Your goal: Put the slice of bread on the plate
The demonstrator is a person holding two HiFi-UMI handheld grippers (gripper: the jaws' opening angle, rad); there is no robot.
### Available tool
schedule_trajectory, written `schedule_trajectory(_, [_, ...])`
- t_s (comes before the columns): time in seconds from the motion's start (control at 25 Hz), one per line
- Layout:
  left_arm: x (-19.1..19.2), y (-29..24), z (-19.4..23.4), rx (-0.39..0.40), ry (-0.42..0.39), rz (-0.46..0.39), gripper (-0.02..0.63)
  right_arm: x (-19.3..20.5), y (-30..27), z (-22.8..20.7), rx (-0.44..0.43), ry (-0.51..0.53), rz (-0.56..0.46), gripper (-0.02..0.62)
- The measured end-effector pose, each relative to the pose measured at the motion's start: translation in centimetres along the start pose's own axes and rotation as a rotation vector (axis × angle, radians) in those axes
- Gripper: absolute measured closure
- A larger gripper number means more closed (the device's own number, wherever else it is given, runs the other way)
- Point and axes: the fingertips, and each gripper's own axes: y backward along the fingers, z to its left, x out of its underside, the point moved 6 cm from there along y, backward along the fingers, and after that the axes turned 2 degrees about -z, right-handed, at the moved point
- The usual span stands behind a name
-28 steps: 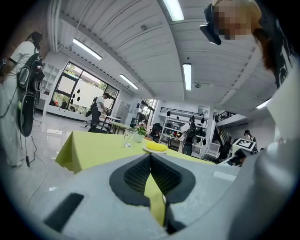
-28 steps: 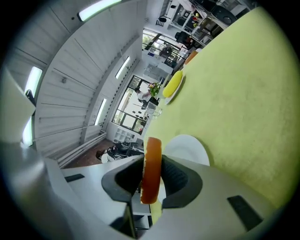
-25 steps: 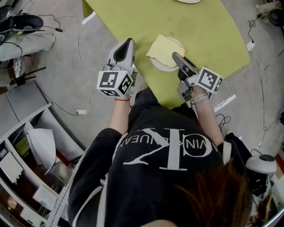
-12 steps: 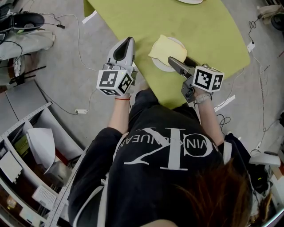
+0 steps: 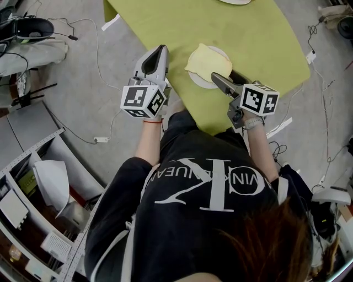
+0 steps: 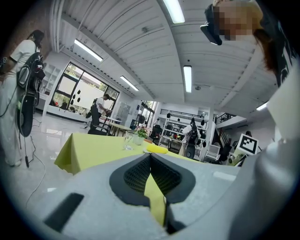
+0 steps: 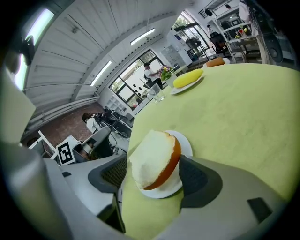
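matt green tablecloth, glossy white plate, spongy bread slice

The right hand-held gripper just opened wide around the bread; left hand-held gripper closed.

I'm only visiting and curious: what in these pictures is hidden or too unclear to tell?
The plate: head view, mostly covered by the slice of bread.
The slice's underside: right gripper view, hidden by the slice itself.
A second plate: head view, cut off by the top edge.
A yellow item: right gripper view, too small to identify.
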Motion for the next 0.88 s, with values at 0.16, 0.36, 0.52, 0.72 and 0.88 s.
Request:
schedule_trajectory(0.16, [-0.1, -0.2, -0.3, 0.012, -0.005, -0.001, 0.597, 0.2, 0.4, -0.3, 0.009, -0.006, -0.013, 0.256])
schedule_trajectory(0.36, [-0.4, -0.4, -0.6, 0.025, -0.011, -0.004, 0.597, -0.2, 1.1, -0.5, 0.024, -0.007, -0.042, 0.255])
schedule_trajectory(0.52, [-0.6, -0.8, -0.8, 0.035, -0.02, -0.003, 0.597, -0.6, 1.4, -0.8, 0.024, -0.004, -0.07, 0.27])
schedule_trajectory(0.72, [-1.3, -0.7, -0.7, 0.038, -0.035, -0.01, 0.597, -1.0, 1.4, 0.0, -0.001, 0.06, -0.102, 0.35])
schedule_trajectory(0.88, [-1.9, -0.8, -1.0, 0.047, -0.051, -0.012, 0.597, -1.4, 1.5, 0.7, -0.016, 0.156, -0.114, 0.407])
